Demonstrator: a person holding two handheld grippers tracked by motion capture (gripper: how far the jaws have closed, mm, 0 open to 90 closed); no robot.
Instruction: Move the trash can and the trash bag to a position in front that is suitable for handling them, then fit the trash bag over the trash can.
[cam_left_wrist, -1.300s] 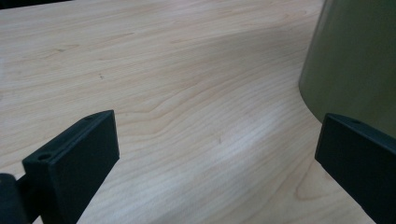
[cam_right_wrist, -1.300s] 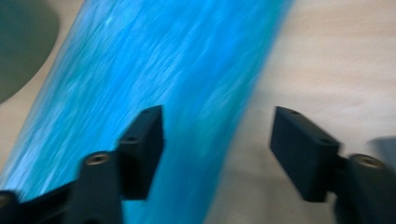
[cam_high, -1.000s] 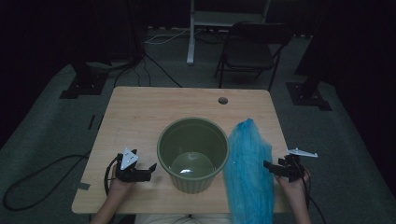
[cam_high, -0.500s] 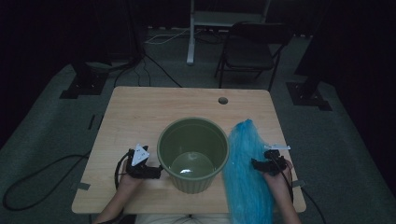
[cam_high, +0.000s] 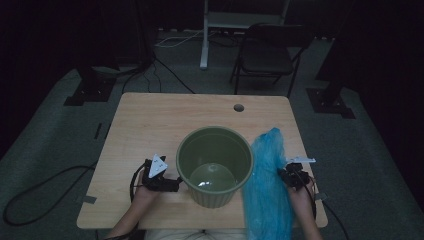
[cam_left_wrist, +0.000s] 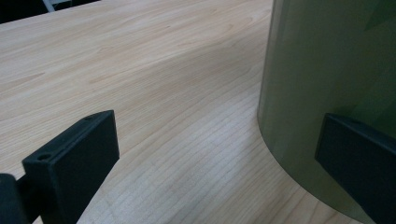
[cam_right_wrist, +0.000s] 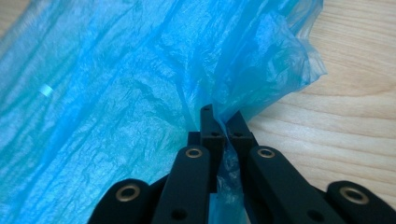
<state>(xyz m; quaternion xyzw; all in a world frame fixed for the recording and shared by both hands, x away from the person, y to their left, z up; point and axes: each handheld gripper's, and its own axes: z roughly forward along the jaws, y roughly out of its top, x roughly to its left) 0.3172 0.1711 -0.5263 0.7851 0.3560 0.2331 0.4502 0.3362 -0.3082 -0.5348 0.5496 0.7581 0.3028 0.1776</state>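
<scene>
A round green bin (cam_high: 212, 197) stands upright on the wooden table (cam_high: 150, 125). Against its right side lies a crumpled blue plastic bag (cam_high: 267, 195). My right gripper (cam_high: 283, 175) is at the bag's right edge. In the right gripper view its jaws (cam_right_wrist: 223, 119) have just been closing and are shut on a fold of the bag (cam_right_wrist: 116, 93). My left gripper (cam_high: 175, 184) is low on the table at the bin's left side. In the left gripper view it stands open (cam_left_wrist: 219, 140), with its right finger (cam_left_wrist: 359, 158) close to the bin wall (cam_left_wrist: 327, 70).
A cable hole (cam_high: 238, 107) sits near the table's far edge. Beyond the table are a folding chair (cam_high: 267, 55), a white stand (cam_high: 205, 35) and floor cables (cam_high: 165, 75). Bare wood stretches behind and to the left of the bin.
Both hands moved inward, the left toward the bin and the right onto the bag's edge. The right jaws now pinch the blue plastic.
</scene>
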